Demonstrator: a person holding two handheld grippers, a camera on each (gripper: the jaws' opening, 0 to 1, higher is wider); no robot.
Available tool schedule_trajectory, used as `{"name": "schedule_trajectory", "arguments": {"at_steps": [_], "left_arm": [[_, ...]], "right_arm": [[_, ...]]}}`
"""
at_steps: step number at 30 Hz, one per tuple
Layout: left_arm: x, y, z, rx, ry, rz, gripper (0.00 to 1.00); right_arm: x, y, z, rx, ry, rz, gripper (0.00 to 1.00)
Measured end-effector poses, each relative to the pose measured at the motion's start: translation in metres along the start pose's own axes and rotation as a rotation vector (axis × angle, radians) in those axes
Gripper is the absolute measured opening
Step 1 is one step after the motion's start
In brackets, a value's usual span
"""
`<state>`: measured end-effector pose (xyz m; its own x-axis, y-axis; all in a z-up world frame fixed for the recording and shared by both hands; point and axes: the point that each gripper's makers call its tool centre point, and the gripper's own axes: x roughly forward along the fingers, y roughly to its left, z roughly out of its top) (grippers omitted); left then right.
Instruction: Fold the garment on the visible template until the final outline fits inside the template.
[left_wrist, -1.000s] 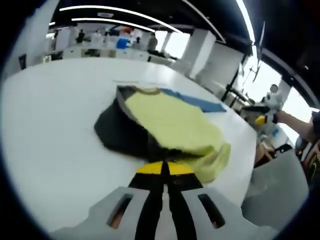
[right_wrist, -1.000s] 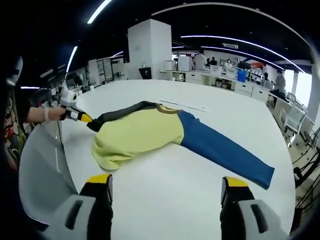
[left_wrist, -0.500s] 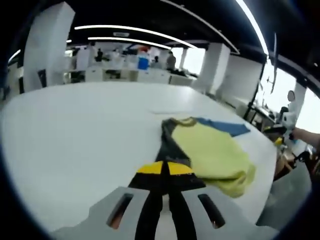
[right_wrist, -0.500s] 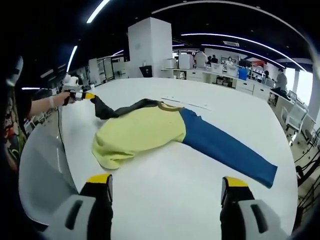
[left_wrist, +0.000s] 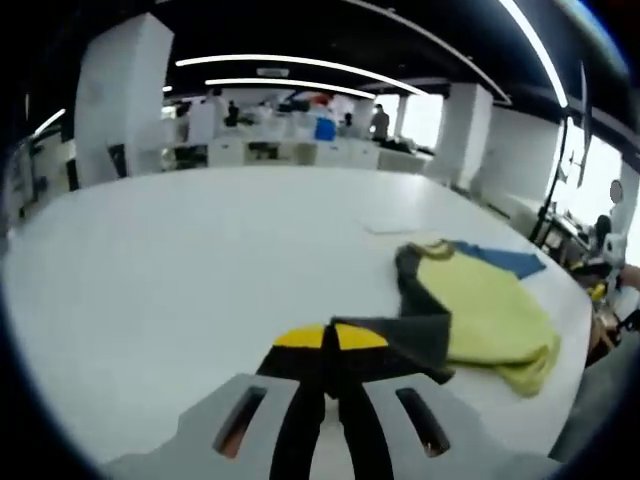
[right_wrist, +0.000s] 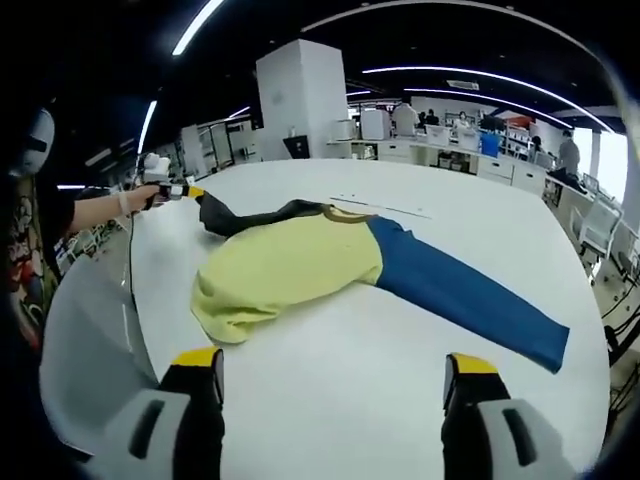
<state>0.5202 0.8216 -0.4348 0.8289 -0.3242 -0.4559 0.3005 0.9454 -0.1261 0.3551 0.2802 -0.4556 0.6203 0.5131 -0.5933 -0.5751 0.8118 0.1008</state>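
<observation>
In the left gripper view the left hand-held gripper (left_wrist: 331, 340) has its yellow-tipped jaws pressed together on the end of the dark grey sleeve (left_wrist: 415, 325), and the pinched edge is hidden between the jaws. The template named in the task cannot be made out with certainty; a thin pale strip (right_wrist: 380, 207) lies on the white counter (right_wrist: 350, 360) just beyond the collar, too faint to identify. The right gripper view shows the whole garment (right_wrist: 300, 265) spread out: a yellow body, a blue sleeve (right_wrist: 470, 295) stretched flat toward the right, and the dark sleeve lifted off the counter toward the left, where the left hand-held gripper appears small, held by a person's hand (right_wrist: 130, 200). In the left gripper view the blue sleeve is mostly hidden behind the yellow body. The right hand-held gripper (right_wrist: 332, 385) stands wide open, holding nothing, above bare counter on the near side of the garment, clear of the yellow hem.
</observation>
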Motion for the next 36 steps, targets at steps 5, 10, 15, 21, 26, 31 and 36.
{"name": "schedule_trajectory", "arguments": {"at_steps": [5, 10, 15, 21, 26, 31, 36], "left_arm": [[0.008, 0.025, 0.004, 0.013, 0.002, 0.047, 0.00], [0.012, 0.057, 0.005, -0.030, -0.008, 0.101, 0.00], [0.018, 0.080, 0.010, -0.017, -0.013, 0.146, 0.00], [0.022, 0.093, 0.007, -0.013, -0.002, 0.179, 0.00], [0.039, 0.114, 0.000, -0.001, 0.039, 0.208, 0.00], [0.047, 0.128, -0.003, 0.009, 0.086, 0.232, 0.00], [0.062, 0.136, 0.003, 0.023, 0.112, 0.223, 0.00]], "right_arm": [[0.001, 0.003, 0.005, 0.002, -0.005, 0.001, 0.91], [0.002, 0.001, 0.006, 0.005, -0.005, 0.002, 0.91], [0.006, 0.000, 0.002, 0.009, 0.013, 0.002, 0.91], [0.010, 0.000, -0.001, 0.013, 0.027, 0.006, 0.91], [0.012, -0.004, 0.000, 0.011, 0.034, 0.007, 0.91], [0.010, -0.007, -0.002, 0.013, 0.043, -0.003, 0.91], [0.009, -0.008, -0.008, 0.020, 0.063, -0.012, 0.91]]}}
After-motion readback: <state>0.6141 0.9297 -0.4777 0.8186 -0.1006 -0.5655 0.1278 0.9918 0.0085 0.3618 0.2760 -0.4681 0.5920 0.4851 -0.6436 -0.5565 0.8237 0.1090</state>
